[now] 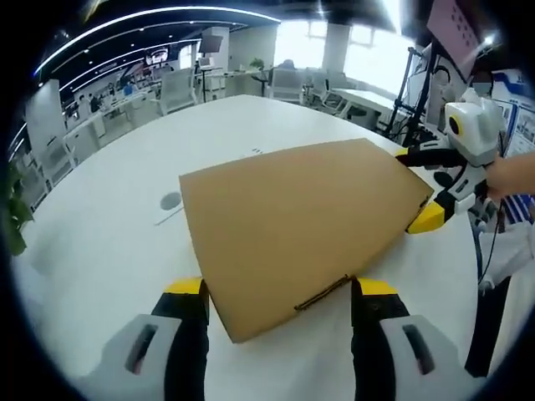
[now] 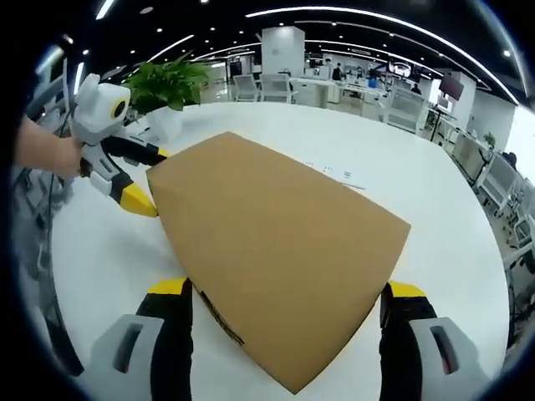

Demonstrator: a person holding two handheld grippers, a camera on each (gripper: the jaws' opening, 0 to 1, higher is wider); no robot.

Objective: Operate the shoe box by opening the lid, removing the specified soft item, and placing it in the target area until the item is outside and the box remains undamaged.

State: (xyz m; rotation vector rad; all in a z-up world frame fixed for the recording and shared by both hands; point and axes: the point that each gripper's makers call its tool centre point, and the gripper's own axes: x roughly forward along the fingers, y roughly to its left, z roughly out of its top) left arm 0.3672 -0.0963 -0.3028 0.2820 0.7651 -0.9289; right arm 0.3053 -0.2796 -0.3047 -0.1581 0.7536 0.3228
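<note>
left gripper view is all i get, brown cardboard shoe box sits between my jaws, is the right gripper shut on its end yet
Observer: No. The right gripper is open, with one jaw on each side of the flat brown cardboard shoe box.
Operator: anything past my left gripper i could bump
Observer: Yes. A leafy green plant in a white pot stands on the round white table, just beyond the left gripper.
Operator: any marking on the box side facing the right gripper
Observer: Yes. Dark print runs along that side wall, beside the jaw at the lower left of the right gripper view.
</note>
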